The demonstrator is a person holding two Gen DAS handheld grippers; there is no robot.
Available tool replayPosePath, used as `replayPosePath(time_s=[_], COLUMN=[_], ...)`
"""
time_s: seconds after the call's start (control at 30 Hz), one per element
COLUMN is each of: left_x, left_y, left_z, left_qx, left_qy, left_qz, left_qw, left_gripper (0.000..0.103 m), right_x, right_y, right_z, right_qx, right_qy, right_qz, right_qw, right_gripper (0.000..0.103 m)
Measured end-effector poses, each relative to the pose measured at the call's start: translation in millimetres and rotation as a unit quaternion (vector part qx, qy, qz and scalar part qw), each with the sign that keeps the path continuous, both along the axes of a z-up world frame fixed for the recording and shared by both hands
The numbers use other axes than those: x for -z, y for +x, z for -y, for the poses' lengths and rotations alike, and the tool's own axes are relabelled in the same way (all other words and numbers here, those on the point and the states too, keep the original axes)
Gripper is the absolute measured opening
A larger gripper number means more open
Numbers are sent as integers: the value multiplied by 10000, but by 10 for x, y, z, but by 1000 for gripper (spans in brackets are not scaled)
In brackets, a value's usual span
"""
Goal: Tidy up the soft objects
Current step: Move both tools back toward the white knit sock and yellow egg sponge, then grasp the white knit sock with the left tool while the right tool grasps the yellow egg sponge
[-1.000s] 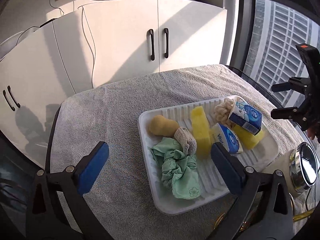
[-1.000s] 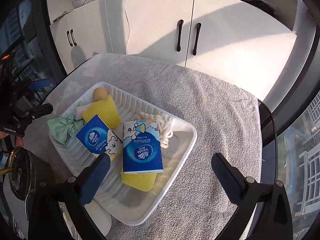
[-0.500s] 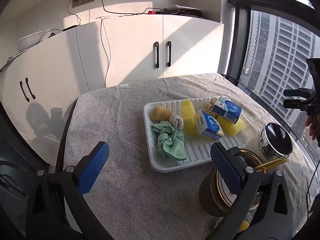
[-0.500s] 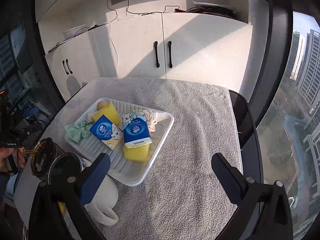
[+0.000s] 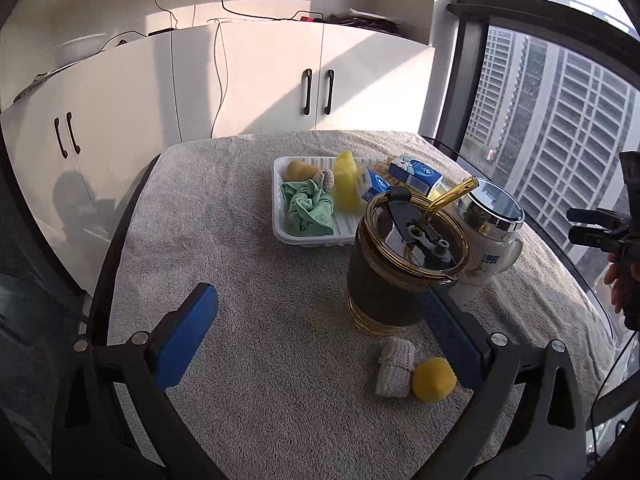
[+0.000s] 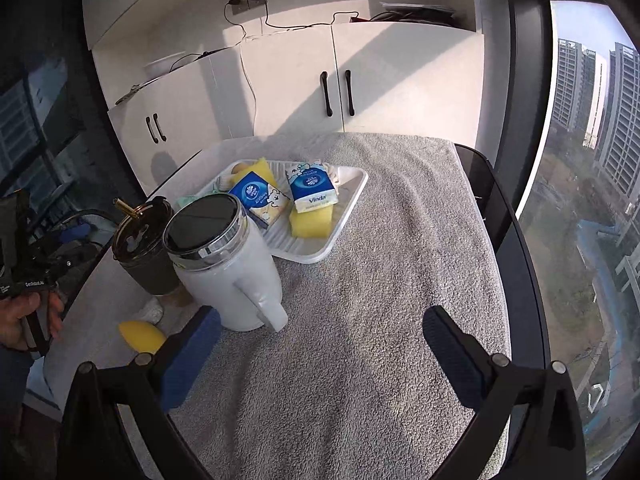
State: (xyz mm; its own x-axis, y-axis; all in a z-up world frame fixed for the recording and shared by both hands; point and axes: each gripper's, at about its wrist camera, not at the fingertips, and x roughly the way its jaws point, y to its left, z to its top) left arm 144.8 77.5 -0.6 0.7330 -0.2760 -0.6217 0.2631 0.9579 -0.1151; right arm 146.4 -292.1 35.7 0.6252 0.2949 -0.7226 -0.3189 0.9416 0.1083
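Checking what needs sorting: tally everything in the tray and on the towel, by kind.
Tissue packs: 2
Yellow sponge blocks: 2
Green scrunchie: 1
Egg-shaped puffs: 2
Knitted pieces: 2
Cream rope bundle: 1
Lidded cups: 2
Total: 12

"Vinda" is printed on the tissue pack (lying on a yellow sponge) in the tray.

Bright window sunlight, fisheye-warped edges
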Motion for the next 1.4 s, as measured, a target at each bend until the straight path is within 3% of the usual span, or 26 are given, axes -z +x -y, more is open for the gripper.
replayPosePath(time_s=[0.23,0.5,0.87,1.4], left_x=[186,412,589,646], left_y=[-310,-341,-46,95], left_z=[205,339,420,265], left_qx=[363,658,832,939], left_qy=[-52,35,43,-239], left_qz=[-201,-525,-907,-1094], left_qw=[9991,9964,9924,9893], left_gripper=[103,103,101,99], right_x=[248,553,742,999], right_y=[-552,-904,-722,-311], right_z=[-404,-1073,-1472,-2026], right_qx=[-310,-823,-968,-1355], right_qy=[36,26,-162,-487], right_qz=[-39,-123,-308,-642], right_qw=[9995,9965,9947,9875], right_gripper=[103,103,100,72])
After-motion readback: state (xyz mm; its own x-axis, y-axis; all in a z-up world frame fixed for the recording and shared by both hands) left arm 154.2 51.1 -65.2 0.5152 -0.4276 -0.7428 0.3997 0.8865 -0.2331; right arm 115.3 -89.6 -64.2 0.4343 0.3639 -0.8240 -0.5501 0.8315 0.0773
